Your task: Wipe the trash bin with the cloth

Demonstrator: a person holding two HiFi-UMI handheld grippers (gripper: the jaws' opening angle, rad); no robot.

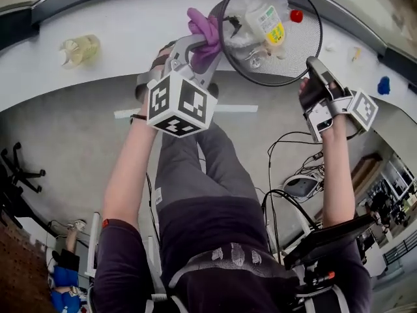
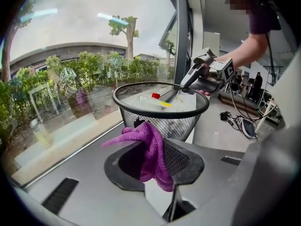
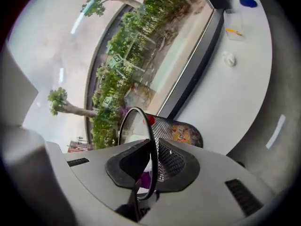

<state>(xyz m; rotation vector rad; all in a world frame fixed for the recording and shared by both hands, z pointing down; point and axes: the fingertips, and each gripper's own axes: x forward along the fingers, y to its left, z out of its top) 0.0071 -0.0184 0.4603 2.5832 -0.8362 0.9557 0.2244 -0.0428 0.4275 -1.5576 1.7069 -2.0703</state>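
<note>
A black mesh trash bin (image 1: 303,44) is tipped over the white counter's edge, with a plastic bottle (image 1: 268,23) and a red cap (image 1: 296,15) inside. My left gripper (image 1: 199,52) is shut on a purple cloth (image 1: 206,32), which lies against the bin's outer left wall. In the left gripper view the cloth (image 2: 151,147) hangs between the jaws just below the bin (image 2: 181,121). My right gripper (image 1: 313,67) is shut on the bin's near right rim. In the right gripper view the rim (image 3: 149,126) runs between the jaws of that gripper (image 3: 151,166).
A clear yellowish bottle (image 1: 79,49) lies on the white counter (image 1: 130,25) at the left. A blue object (image 1: 384,85) sits at the far right of the counter. Cables (image 1: 290,175) lie on the floor below. A window runs along the counter's far side.
</note>
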